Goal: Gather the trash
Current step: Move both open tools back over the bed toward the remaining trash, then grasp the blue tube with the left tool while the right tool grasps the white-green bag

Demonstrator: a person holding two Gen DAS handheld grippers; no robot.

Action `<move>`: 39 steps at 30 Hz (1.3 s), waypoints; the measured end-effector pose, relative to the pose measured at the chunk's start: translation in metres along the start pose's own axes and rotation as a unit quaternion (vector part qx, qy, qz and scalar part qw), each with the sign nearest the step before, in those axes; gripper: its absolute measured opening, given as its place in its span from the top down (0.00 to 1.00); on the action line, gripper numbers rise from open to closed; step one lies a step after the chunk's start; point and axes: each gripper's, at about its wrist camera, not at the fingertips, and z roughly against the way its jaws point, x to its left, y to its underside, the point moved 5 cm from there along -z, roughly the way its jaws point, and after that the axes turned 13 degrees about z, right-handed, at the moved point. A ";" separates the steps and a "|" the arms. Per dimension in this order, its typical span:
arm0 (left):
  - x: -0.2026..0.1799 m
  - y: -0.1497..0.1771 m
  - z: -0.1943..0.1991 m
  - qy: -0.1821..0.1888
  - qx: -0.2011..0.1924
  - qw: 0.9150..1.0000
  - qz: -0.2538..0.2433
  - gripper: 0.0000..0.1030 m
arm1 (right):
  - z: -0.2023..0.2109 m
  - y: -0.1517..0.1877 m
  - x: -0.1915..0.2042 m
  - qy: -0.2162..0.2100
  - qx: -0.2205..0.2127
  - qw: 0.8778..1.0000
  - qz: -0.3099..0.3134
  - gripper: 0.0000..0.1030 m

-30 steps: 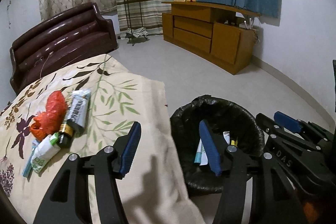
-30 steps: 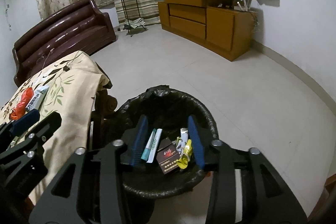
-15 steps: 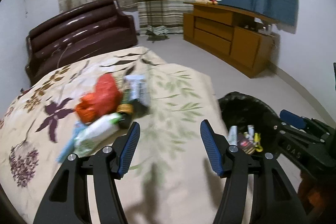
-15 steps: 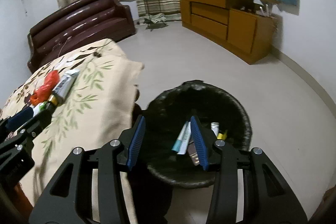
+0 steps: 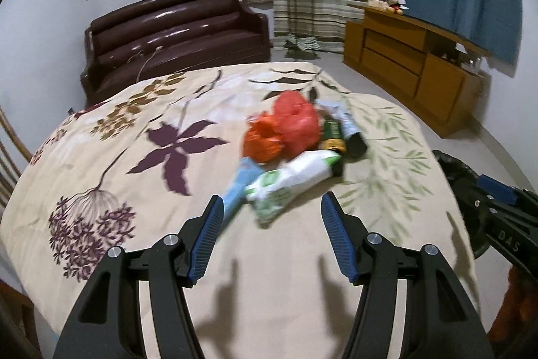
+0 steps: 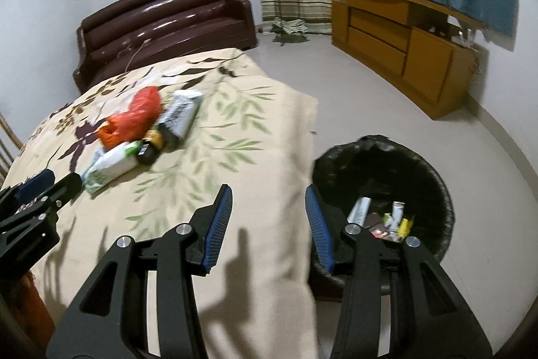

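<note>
While both jaws stood apart and empty, the left hand-held gripper (image 5: 270,207) faced the white packet (image 5: 292,175) just ahead, apparently the next pickup for the bin (image 6: 433,177).

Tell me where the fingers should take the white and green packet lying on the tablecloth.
Grip the white and green packet across its narrow width near the middle, coming down from above with the left gripper. It lies flat and elongated at the pile's near edge, so its sides look free.
</note>
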 end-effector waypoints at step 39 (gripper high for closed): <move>0.050 0.001 -0.048 0.026 0.073 0.997 -0.019 0.89 | -0.013 -0.027 0.090 -0.036 0.011 0.997 0.067 0.57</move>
